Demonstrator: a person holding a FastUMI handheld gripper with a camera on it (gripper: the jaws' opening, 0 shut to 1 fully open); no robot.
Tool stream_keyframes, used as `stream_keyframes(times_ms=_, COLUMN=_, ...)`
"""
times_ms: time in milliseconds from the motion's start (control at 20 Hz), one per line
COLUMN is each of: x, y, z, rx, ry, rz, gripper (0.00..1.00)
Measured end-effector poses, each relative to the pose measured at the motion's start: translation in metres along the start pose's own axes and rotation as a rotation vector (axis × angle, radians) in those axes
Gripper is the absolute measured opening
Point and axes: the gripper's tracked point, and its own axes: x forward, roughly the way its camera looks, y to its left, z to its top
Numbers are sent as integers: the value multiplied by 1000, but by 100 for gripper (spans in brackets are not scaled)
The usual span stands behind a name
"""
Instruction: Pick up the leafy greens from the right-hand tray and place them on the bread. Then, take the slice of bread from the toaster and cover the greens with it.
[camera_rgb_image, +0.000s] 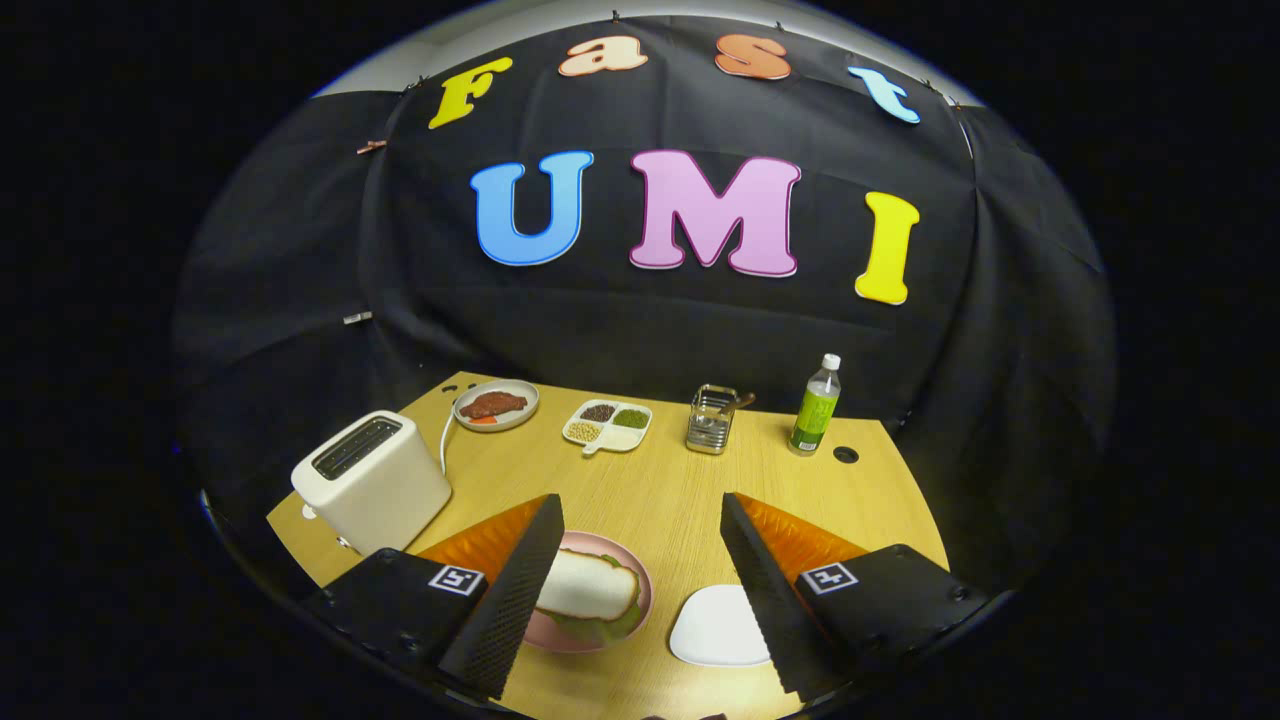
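On the pink plate (640, 580) lies a white bread slice (588, 585), with leafy greens (612, 625) poking out from under its near edge. The plate sits between my fingers, close to the left finger (510, 600), which hides its left part. The white tray (715, 625) beside the right finger (765, 590) holds nothing. The white toaster (372, 480) stands at the table's left edge; its slots look dark. My gripper (640, 600) hangs above the table, open, with nothing held.
At the table's far side stand a grey plate with red meat (496, 405), a white divided dish of beans (607, 425), a metal rack (712, 418) and a green bottle (817, 405). A small dark hole (845, 454) sits near the bottle. The toaster's cord (443, 440) runs back.
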Motion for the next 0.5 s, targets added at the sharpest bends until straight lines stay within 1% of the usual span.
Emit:
stream_keyframes(times_ms=200, x=-32, y=1, z=34, rx=-25, ry=-105, rz=-13, gripper=98)
stream_keyframes(times_ms=400, x=-56, y=1, z=49, rx=-48, ry=-175, rz=-51, gripper=98)
stream_keyframes(times_ms=500, x=-64, y=2, z=51, rx=-68, ry=-187, rz=-58, gripper=98)
